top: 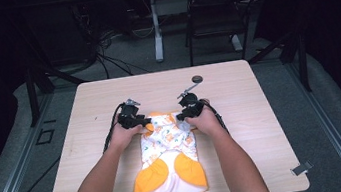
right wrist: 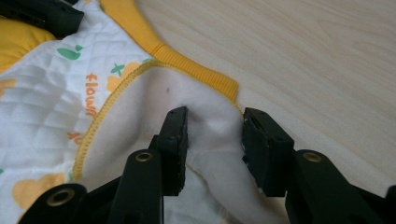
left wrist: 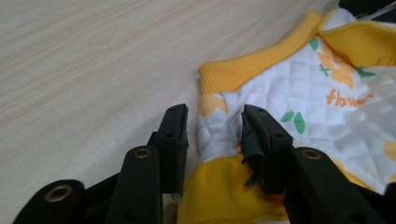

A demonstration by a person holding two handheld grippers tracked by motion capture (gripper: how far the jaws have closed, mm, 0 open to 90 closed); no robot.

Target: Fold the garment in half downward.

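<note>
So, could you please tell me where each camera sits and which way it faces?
High view: above the person's side, looking forward and down at the table; forearms, left tongs, right tongs show.
Left gripper view: on the left tongs, looking along open jaws at the garment.
Right gripper view: on the right tongs, jaws open over white lining.
Shared: all show the garment on the table.
</note>
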